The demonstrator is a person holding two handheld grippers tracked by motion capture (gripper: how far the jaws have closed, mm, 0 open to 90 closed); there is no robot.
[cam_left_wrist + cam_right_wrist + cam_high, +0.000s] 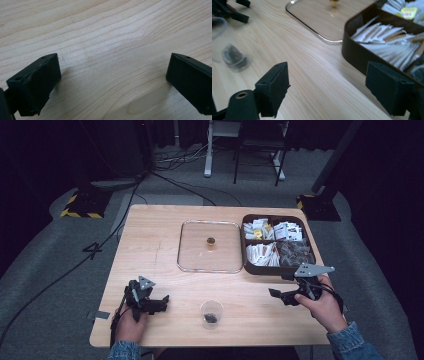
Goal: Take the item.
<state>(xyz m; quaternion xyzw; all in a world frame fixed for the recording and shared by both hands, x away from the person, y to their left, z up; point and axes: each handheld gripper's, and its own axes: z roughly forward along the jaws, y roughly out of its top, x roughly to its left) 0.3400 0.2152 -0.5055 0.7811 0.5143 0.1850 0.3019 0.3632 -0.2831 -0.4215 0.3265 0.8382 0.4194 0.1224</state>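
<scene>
In the high view the clear plastic cup [211,313] stands upright near the lower middle of the frame, its mouth facing up and its long axis vertical, with a small dark lump at its bottom. It sits on the wooden table [150,245] between the two grippers and touches neither. In the right gripper view the same cup [227,48] is blurred at the left edge, its dark contents near the base.

The left gripper [159,304], at the lower left of the high view, points toward the right of the frame at the cup. In the left gripper view its jaws stand wide apart over bare wood grain, with nothing between them.

The right gripper [276,294], at the lower right of the high view, points leftward, just below the brown compartment tray [250,265]. Its jaws are spread wide and hold nothing; in the right gripper view only tabletop lies between them, with the tray's dark wall [354,53] just behind the right-hand jaw. White paper sachets [387,42] lie packed in the near compartment.

The flat clear lid [210,246] lies left of the tray in the middle of the high view, its small gold knob [211,241] pointing up
</scene>
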